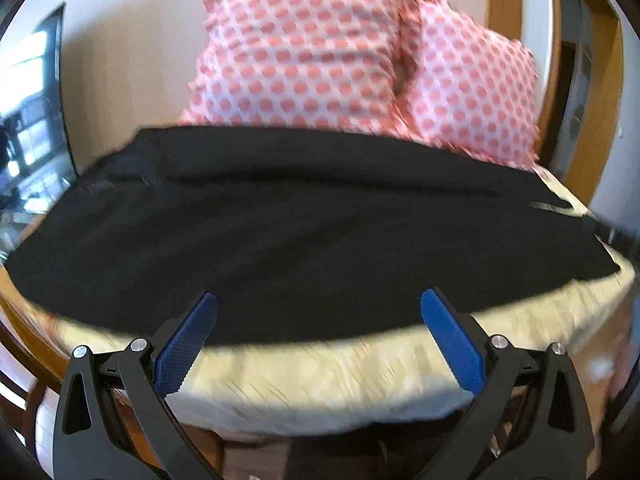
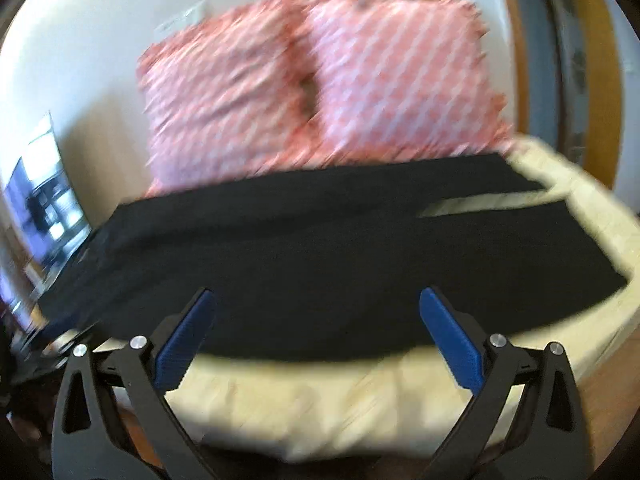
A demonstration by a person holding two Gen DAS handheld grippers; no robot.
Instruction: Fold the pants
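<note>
Black pants (image 1: pixel 280 232) lie spread flat across a bed with a cream cover (image 1: pixel 320 384). In the right wrist view the pants (image 2: pixel 312 252) show a narrow gap between the two legs at the right. My left gripper (image 1: pixel 318 308) is open and empty, its blue pads over the pants' near edge. My right gripper (image 2: pixel 318 306) is open and empty too, held over the near edge of the pants. Both views are blurred.
Two pink dotted pillows (image 1: pixel 312 52) lean against the wall behind the pants; they also show in the right wrist view (image 2: pixel 320 88). A dark screen (image 1: pixel 32 120) stands at the left. A wooden frame (image 1: pixel 576 80) runs along the right.
</note>
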